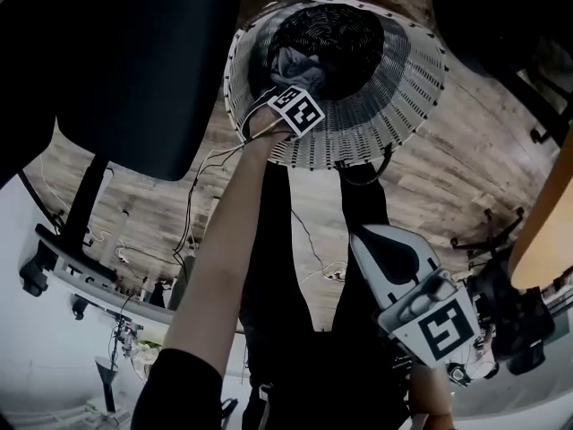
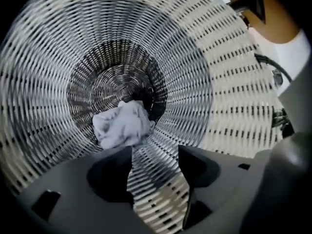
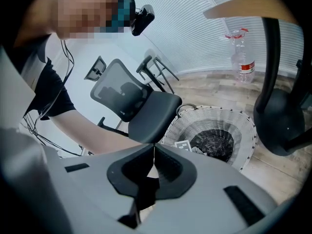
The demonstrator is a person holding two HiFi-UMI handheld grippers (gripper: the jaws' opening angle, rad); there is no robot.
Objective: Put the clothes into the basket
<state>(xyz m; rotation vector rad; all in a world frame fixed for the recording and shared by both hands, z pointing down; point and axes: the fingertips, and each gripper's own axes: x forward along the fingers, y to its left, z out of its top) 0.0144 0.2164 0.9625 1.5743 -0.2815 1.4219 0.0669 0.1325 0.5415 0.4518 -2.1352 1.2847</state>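
Deep in the far wicker basket (image 1: 407, 79) a crumpled pale garment (image 2: 122, 125) lies loose, the left tongs (image 2: 156, 152) spread and empty above it. The right tongs (image 3: 154, 149), nearer, are clenched on nothing; no other clothes show, so little seems left.

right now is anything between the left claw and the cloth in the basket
Nothing visible. The left claw points into the basket with its jaws apart and empty, and the cloth lies in plain view on the bottom, just past them.
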